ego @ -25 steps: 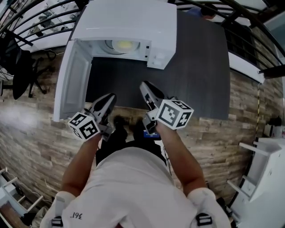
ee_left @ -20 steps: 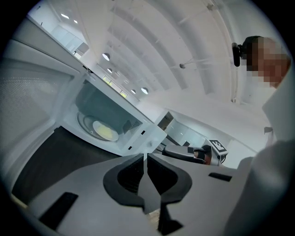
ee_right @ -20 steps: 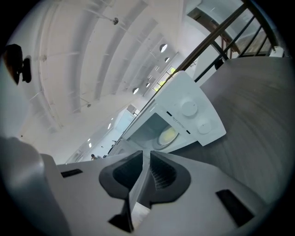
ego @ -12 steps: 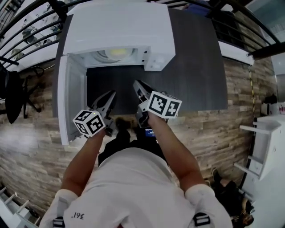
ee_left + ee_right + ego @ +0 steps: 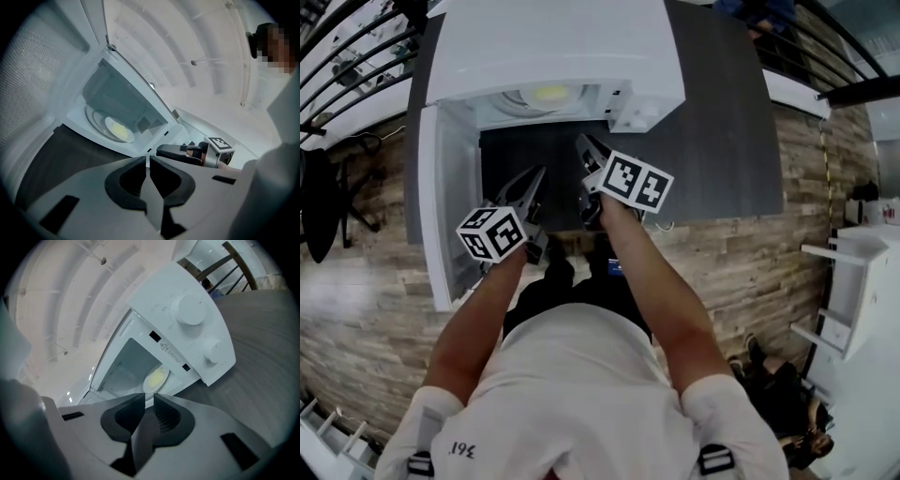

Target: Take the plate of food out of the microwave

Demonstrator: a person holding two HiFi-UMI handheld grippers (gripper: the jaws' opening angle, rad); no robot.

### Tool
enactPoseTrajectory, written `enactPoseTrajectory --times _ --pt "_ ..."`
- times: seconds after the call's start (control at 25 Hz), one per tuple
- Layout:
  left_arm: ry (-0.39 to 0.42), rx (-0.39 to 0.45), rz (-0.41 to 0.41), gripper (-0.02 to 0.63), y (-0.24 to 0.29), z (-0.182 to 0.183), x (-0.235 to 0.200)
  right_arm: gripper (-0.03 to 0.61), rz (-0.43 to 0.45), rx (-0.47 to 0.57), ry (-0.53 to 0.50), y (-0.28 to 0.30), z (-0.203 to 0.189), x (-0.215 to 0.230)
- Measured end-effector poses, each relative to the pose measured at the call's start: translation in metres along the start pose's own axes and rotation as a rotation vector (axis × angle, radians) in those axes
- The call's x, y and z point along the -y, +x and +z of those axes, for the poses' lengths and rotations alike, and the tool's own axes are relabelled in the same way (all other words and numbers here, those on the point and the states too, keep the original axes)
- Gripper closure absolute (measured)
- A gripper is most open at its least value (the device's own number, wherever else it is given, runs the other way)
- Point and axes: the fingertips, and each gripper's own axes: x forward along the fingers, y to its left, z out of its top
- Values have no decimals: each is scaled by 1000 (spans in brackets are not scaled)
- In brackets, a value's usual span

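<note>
While the microwave (image 5: 553, 47) stands with its door (image 5: 450, 216) swung wide on the dark table (image 5: 712, 141), the plate of food (image 5: 117, 129) sits inside on the turntable (image 5: 92, 123). The left gripper (image 5: 149, 160) hovers before the opening, jaws pressed together and empty. The right gripper (image 5: 149, 397), beside it, shows a narrow gap holding nothing.

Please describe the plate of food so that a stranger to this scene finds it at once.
Find the white microwave on the dark grey table, its door swung open to the left. Inside, on the round turntable, lies the plate of food. It is the only dish in there: pale, with a yellow heap on it.
</note>
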Motion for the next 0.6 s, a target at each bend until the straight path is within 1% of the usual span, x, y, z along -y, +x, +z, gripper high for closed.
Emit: enactPoseTrajectory --times 0.16,0.28,0.6 --pt "-56 12 42 606 1 2 -17 529 -11 -9 22 26 -2 6" --pt "-83 21 73 606 6 4 -28 529 -26 -20 29 44 -3 12" --pt "-113 32 86 606 22 11 -45 529 -77 -19 40 77 3 33"
